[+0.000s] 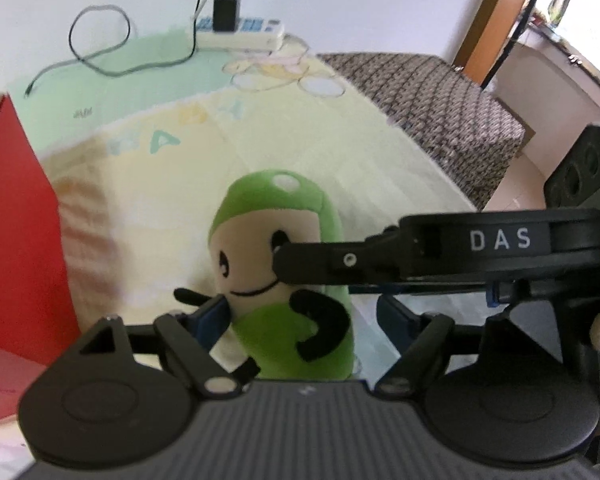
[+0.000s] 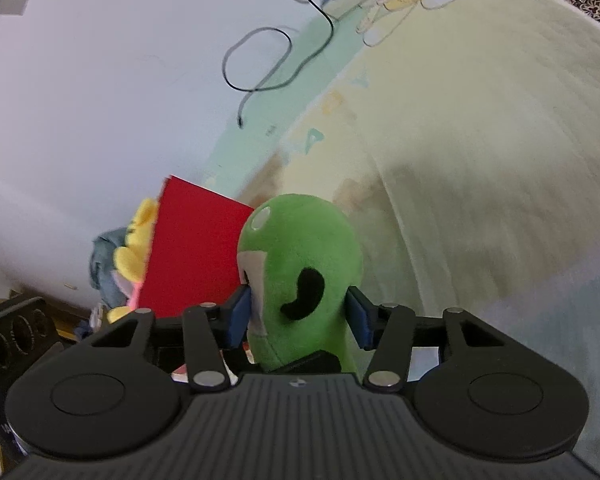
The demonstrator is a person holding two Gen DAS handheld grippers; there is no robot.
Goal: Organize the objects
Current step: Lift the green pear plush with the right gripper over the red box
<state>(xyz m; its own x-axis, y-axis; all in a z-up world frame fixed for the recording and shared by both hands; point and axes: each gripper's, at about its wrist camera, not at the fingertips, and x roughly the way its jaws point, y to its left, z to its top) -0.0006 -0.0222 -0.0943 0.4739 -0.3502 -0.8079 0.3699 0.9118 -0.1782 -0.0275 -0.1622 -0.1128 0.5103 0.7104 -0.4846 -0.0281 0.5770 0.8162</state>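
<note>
A green plush toy (image 1: 284, 280) with a cream face and black arms stands upright on the pastel mat (image 1: 260, 140). My right gripper (image 2: 298, 314) is shut on the plush toy (image 2: 300, 264), its blue pads pressing both sides of the body; its arm crosses the left wrist view from the right. My left gripper (image 1: 304, 320) is open around the toy's lower body, its left blue pad (image 1: 210, 320) near the toy's side and the right pad apart from it. A red box (image 1: 16, 220) stands at the left; it also shows in the right wrist view (image 2: 196, 252).
A yellow plush (image 2: 134, 252) and blue cloth sit behind the red box. A white power strip (image 1: 240, 34) with a black charger and looping cable (image 1: 100, 48) lies at the mat's far edge by the wall. A patterned dark rug (image 1: 432, 104) lies to the right.
</note>
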